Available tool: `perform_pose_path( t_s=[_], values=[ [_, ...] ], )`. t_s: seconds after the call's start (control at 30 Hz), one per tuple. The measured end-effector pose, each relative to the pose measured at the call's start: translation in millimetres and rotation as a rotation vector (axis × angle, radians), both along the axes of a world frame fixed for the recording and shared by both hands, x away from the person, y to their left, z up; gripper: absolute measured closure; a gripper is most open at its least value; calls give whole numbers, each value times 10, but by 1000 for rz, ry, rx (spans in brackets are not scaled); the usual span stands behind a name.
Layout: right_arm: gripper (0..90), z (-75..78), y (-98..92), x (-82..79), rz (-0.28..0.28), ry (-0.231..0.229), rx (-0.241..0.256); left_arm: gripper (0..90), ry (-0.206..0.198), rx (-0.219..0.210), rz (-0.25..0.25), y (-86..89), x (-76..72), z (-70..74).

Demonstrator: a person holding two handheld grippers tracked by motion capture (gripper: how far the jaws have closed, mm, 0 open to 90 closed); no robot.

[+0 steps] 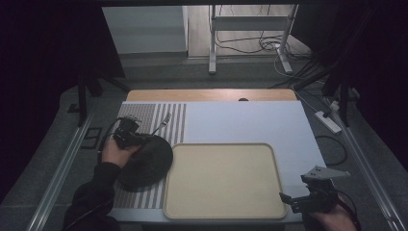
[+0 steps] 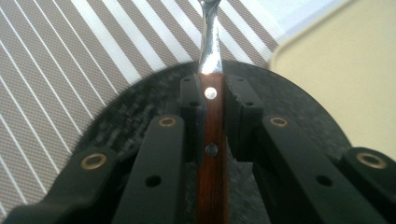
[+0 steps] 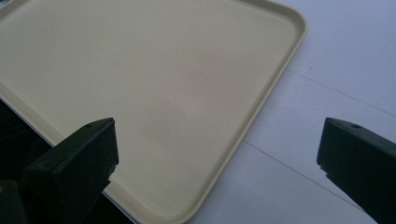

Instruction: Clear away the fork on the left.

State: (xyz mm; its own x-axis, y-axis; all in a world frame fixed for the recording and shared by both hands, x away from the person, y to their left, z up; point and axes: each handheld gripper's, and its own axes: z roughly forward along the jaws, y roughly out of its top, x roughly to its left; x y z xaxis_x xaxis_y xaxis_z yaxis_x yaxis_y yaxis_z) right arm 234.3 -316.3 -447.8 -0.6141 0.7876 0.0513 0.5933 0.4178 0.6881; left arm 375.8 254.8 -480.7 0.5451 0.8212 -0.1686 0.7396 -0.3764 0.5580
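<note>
Our left gripper (image 2: 212, 116) pinches the fork (image 2: 211, 140) by its wooden handle above the black plate (image 1: 146, 161), tines toward one o'clock (right gripper (image 1: 300, 195) gaping, empty), so any tilt could slip it.

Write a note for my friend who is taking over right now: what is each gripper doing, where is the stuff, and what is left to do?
Left gripper: shut on the fork by its wooden handle, above the black plate; the tines point out over the striped mat.
Right gripper: open, holding nothing, at the near right corner of the tray.
Things: the plate lies on the striped mat, its edge at the tray's left rim. Nothing lies in the tray.
Done: fork gripped.
Left: probably moving the fork and the plate into the tray, though where they belong is a guess.
</note>
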Motion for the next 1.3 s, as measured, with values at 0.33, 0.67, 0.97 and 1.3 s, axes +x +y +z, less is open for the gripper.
perform_pose_path(
  t_s=[0.33,0.67,0.97,1.3],
  values=[
    [0,1,-3,-7,12,2,6,779,20,-17,5,-88,-306,-8],
    [0,1,14,-16,30,-4,-4,778,39,-22,21,-116,-610,-13],
    [0,1,21,-21,35,-4,-9,778,43,-30,12,-190,-822,6],
    [0,-2,31,-24,43,-6,-16,778,55,-32,-33,-487,-890,1]
  ],
)
